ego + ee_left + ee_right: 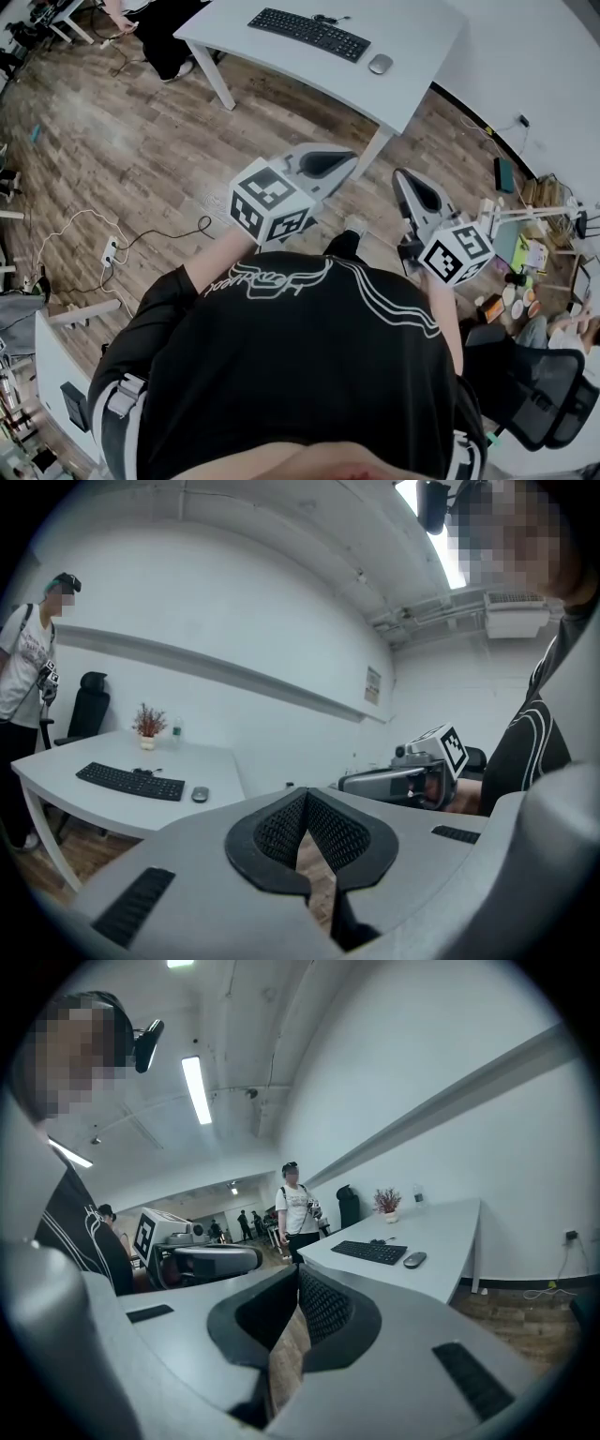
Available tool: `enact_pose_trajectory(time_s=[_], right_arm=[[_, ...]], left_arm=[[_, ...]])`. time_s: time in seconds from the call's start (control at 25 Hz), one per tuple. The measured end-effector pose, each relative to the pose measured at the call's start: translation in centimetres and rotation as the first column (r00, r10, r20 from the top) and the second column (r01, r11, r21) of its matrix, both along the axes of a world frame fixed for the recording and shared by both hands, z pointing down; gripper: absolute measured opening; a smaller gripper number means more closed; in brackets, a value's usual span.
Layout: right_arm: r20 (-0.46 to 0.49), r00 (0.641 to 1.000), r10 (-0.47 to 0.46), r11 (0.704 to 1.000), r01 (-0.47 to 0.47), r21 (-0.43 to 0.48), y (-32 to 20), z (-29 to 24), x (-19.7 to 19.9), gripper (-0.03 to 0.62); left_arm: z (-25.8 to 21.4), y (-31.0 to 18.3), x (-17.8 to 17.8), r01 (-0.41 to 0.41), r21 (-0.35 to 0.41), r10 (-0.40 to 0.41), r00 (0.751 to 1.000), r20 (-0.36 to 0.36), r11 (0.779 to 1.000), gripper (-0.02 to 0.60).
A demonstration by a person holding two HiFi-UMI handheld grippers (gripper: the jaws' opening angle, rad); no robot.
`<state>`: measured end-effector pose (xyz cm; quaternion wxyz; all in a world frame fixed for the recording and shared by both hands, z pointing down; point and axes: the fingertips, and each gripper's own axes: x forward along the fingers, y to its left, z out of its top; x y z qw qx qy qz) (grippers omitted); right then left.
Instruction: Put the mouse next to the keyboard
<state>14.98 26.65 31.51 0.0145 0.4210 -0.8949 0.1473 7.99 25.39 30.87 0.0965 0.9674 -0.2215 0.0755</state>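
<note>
Grey mouse (380, 64) beside keyboard (309, 34), heading unclear; left gripper (305, 801), right gripper (298, 1277) jaws pressed together, empty.

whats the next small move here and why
Probably step up to the table and bring the right gripper toward the mouse, opening its jaws on the way. That gripper is held well short of the table, jaws shut and empty, and the mouse lies right of the keyboard with a gap between them.

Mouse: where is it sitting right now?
In the head view, the mouse lies on the white table, just right of the keyboard, with a small gap between them.
</note>
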Motion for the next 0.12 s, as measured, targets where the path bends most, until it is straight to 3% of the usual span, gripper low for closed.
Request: enact_pose_trajectory(time_s=[0.12], right_arm=[[0.003, 1.000, 0.004, 1.000, -0.004, -0.002, 0.29, 0.14, 0.35, 0.009]], left_arm=[[0.09, 0.24, 0.32, -0.001, -0.001, 0.001, 1.000, 0.003, 1.000, 0.008]])
